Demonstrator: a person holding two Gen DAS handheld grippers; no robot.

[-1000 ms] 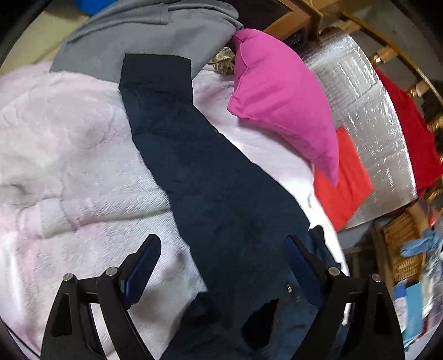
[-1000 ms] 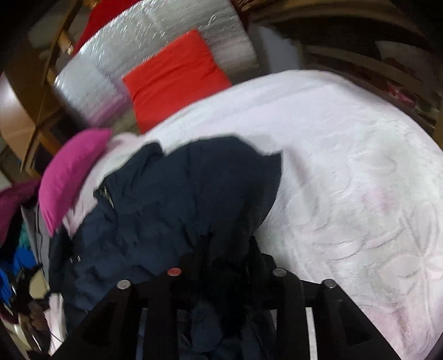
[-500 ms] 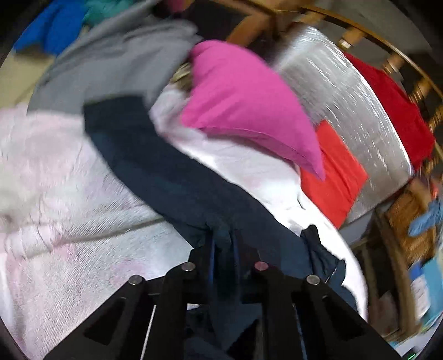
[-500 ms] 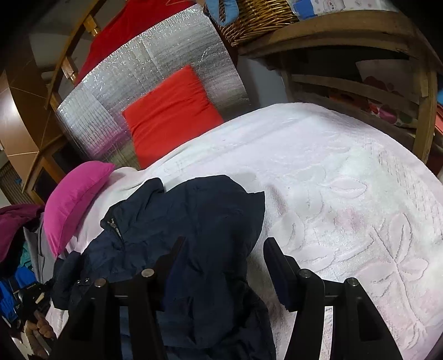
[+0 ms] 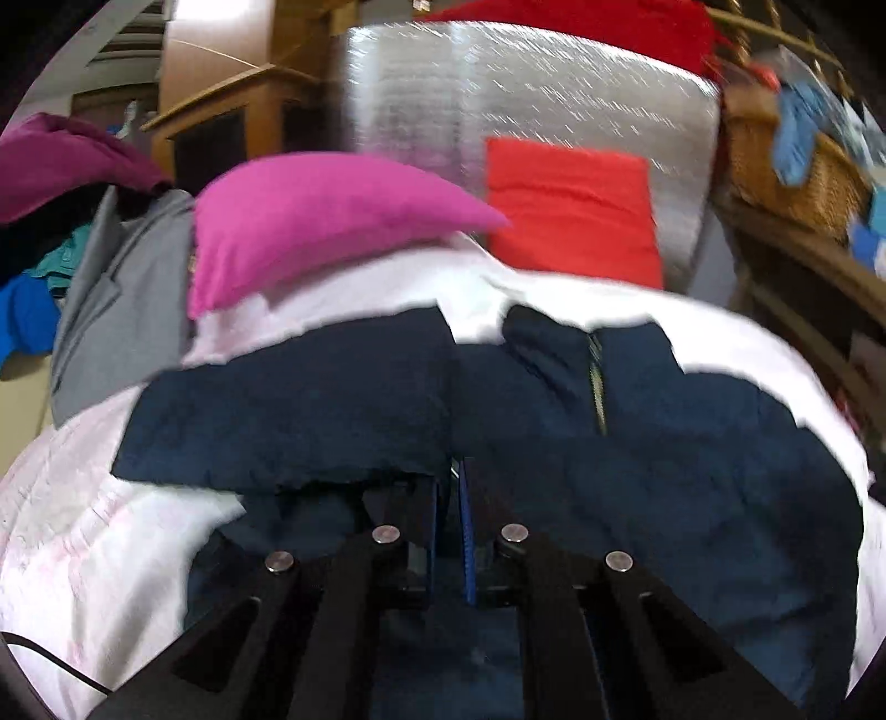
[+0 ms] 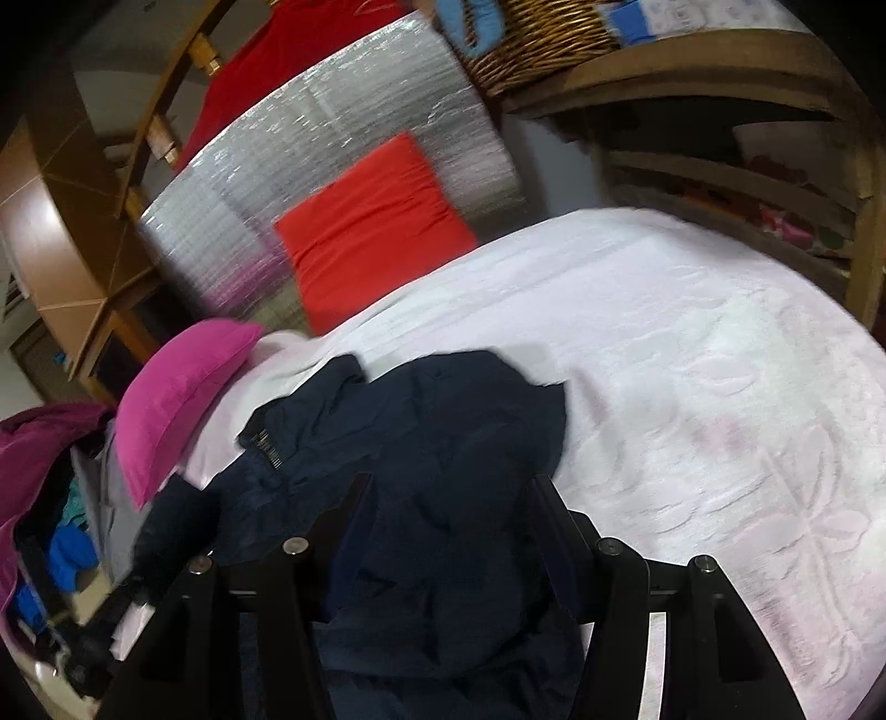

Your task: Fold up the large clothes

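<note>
A navy jacket (image 5: 692,471) lies on the pale pink bedspread (image 5: 99,554) with its zip (image 5: 597,387) facing up. My left gripper (image 5: 451,487) is shut on the jacket's sleeve (image 5: 288,410), which hangs in a wide band across to the left of the jaws. In the right wrist view the jacket (image 6: 443,443) lies crumpled on the bedspread (image 6: 692,360). My right gripper (image 6: 451,498) hovers over its near part with the jaws apart. Cloth lies below and between them, and the pads do not press on it.
A pink pillow (image 5: 310,221) and a grey garment (image 5: 122,288) lie at the far left of the bed. Behind stand a red cushion (image 5: 570,210) and a silver foil mat (image 5: 526,94). A wicker basket (image 6: 542,39) sits on wooden shelves (image 6: 747,138) to the right.
My left gripper went from wide open to shut on the sleeve, rolled, and carried it across toward the jacket's body. My right gripper let go of the jacket, opened, and rose slightly.
</note>
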